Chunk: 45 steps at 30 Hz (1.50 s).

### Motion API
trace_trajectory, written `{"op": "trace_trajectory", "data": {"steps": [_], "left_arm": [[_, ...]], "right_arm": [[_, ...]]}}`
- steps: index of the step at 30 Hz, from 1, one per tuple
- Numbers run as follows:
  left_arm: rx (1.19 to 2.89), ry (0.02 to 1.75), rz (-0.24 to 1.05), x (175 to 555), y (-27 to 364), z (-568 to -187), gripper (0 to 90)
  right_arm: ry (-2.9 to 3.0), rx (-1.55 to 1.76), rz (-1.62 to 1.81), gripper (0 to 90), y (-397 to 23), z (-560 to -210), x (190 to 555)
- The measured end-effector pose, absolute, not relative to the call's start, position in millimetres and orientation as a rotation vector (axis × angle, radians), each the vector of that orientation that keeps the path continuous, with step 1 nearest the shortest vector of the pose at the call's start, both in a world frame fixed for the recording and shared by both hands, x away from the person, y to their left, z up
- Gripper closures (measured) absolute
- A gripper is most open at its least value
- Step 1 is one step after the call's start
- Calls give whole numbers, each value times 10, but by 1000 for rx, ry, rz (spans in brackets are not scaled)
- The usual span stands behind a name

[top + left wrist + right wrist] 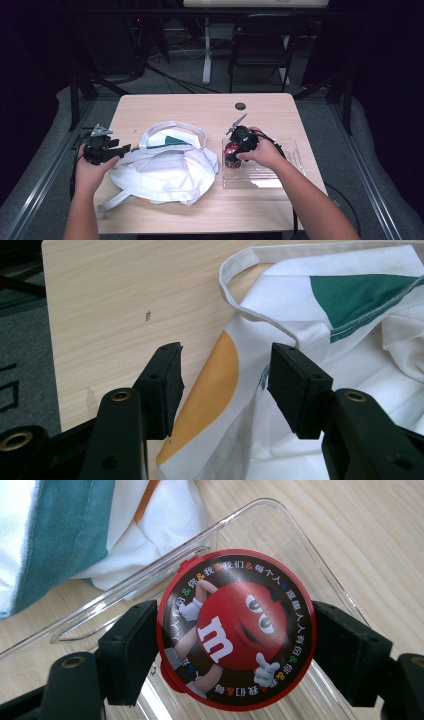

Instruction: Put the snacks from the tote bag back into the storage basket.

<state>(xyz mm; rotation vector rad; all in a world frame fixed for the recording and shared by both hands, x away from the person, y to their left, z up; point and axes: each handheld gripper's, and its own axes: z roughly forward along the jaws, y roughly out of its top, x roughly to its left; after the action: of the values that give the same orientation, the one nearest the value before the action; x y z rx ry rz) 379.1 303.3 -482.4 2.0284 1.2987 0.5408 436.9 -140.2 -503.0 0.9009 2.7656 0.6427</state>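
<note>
A: From the high view, what lies where?

B: A white cloth bag [165,167] is spread over the left half of the bench [200,107], reaching toward the near edge. A clear tray [280,170] sits by the right edge, and the red candy tin [231,150] stands at the tray's left end. The left tongs [122,148] are at the bag's left side, the right tongs [232,152] at the tin.

A: And the left gripper view?

B: The left tongs [225,385] gape wide and hold nothing; the bag's orange patch [215,390] lies between the jaws.

A: The right gripper view?

B: The right tongs [235,640] are closed on the tin [235,630], one jaw pressed against each side of its round lid, above the tray [280,535].
</note>
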Motion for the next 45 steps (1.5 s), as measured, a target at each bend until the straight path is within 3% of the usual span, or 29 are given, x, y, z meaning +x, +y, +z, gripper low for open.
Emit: {"op": "trace_trajectory", "data": {"steps": [10, 45], "left_arm": [[2027, 1298, 541, 3793, 3036, -4826, 476], [2029, 1303, 540, 3792, 3035, -4834, 476]], "right_arm": [[2739, 899, 643, 184, -1428, -4939, 4337], [2641, 957, 750, 162, -1481, -4786, 4081]]}}
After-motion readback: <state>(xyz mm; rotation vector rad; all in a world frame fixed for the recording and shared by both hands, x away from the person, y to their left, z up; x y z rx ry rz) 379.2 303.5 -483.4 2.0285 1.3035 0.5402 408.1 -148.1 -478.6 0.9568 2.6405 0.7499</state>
